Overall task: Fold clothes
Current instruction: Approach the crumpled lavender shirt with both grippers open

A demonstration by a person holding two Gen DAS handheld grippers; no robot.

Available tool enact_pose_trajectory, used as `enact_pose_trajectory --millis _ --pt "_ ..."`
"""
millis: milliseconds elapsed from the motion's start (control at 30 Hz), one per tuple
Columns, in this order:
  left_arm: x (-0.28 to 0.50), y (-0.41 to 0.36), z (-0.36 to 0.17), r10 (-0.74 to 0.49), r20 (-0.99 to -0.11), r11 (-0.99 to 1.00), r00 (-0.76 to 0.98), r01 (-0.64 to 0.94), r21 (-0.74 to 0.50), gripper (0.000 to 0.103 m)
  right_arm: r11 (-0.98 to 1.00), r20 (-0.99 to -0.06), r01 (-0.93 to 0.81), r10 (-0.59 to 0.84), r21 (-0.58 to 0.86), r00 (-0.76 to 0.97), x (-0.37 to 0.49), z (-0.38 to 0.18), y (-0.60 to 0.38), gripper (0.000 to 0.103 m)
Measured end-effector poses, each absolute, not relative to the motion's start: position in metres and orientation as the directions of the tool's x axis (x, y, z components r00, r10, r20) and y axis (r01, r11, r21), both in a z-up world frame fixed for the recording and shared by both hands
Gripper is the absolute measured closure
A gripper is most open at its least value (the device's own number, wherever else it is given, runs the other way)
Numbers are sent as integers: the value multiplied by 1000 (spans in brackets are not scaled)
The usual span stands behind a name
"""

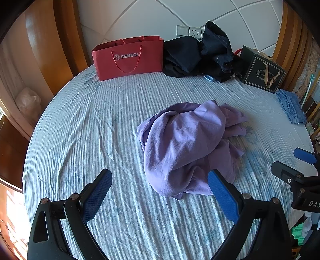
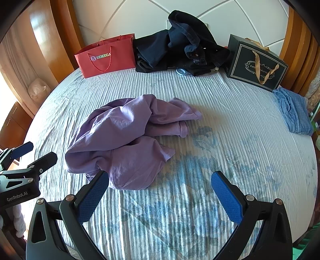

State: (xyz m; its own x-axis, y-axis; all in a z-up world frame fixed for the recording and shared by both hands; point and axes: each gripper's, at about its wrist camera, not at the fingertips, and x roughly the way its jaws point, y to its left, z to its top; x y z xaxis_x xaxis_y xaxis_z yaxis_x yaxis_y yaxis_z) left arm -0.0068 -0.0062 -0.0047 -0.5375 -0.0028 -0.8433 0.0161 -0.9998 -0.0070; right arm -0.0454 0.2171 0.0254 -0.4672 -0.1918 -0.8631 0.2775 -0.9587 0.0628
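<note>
A crumpled purple garment (image 1: 186, 146) lies in a heap in the middle of the bed (image 1: 100, 124); in the right wrist view the same purple garment (image 2: 124, 140) sits left of centre. My left gripper (image 1: 160, 178) is open above the sheet, its right finger just in front of the heap's near edge and nothing between the fingers. My right gripper (image 2: 160, 180) is also open and holds nothing, its left finger at the garment's near hem. Each gripper shows at the edge of the other's view: the right gripper (image 1: 290, 162) and the left gripper (image 2: 38, 153).
At the head of the bed stand a red paper bag (image 1: 128, 57), a pile of dark clothes (image 1: 202, 54) and a black gift bag (image 1: 262, 72). A folded blue garment (image 1: 291, 109) lies at the right edge. Wooden frame flanks the white headboard (image 1: 140, 18).
</note>
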Motion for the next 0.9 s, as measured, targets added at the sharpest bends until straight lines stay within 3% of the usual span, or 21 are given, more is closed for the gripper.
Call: enact_pose_trajectory --millis 900 --pt "-23 -13 -18 -23 -865 -999 -502 44 1 5 -957 -879 285 -182 56 -440 -64 18 210 0"
